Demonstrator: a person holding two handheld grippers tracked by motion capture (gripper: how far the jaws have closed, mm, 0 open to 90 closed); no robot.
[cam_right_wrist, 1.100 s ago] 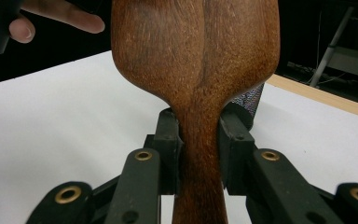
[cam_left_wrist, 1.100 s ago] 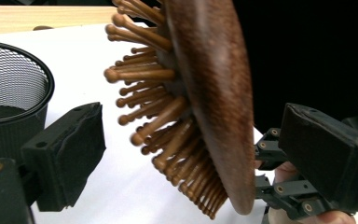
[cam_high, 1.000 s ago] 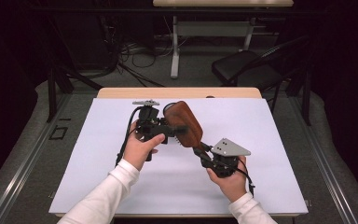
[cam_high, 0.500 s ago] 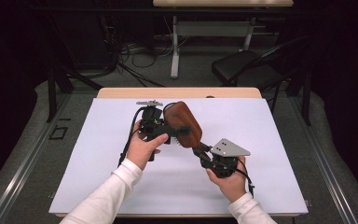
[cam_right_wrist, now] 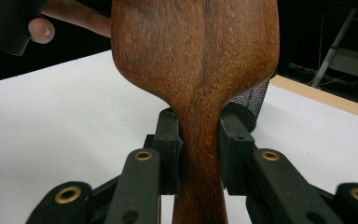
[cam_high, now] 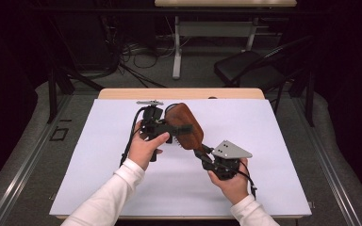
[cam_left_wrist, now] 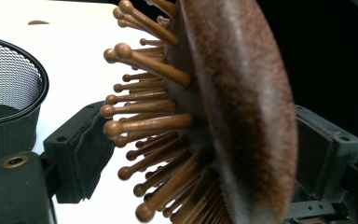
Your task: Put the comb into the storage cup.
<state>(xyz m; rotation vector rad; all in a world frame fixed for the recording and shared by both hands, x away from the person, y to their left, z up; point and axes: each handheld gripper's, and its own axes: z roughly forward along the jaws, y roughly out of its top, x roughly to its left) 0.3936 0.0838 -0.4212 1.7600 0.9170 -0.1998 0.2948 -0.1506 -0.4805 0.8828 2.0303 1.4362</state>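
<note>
Frame centre: my right gripper [cam_right_wrist: 200, 154] clamps the hairbrush [cam_right_wrist: 196, 60] handle steady while my left gripper [cam_left_wrist: 200, 154], jaws just closing yet still apart, should seat squarely across the head

Hairbrush [cam_high: 186, 125] above table [cam_high: 273, 141] centre, between left hand-held gripper [cam_high: 170, 129] and right hand-held gripper [cam_high: 201, 151]; mesh cup [cam_left_wrist: 9, 93] behind it.

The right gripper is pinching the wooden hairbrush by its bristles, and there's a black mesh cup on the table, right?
Not quite. The right gripper is pinching the hairbrush by its handle, not its bristles; the right gripper view shows both pads pressed on the narrow wooden neck. The bristles sit between the left gripper's jaws, which have just been closing. The black mesh cup is on the table, as you said.
</note>
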